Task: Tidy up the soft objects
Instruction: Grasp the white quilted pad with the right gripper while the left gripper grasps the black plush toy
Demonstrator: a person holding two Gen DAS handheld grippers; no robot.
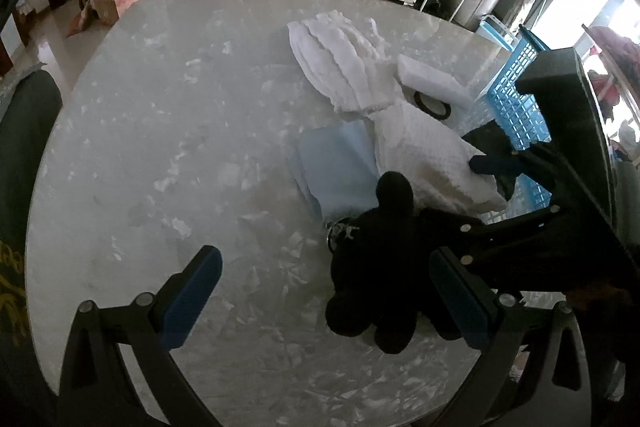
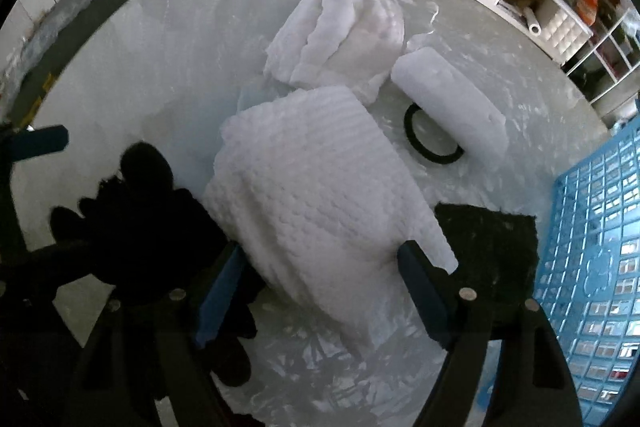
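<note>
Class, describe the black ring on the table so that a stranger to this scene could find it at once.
Start at the blue basket on the marble table. Just beyond its near corner lies a white foam block. The ring lies flat, tucked partly under that block: the only thin black hoop among bulky white cloths.

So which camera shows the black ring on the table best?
The right wrist view. There the black ring lies near the middle, almost its whole outline visible, only its far edge hidden under the white roll. In the left wrist view the ring is smaller, and the roll covers more of it.
</note>
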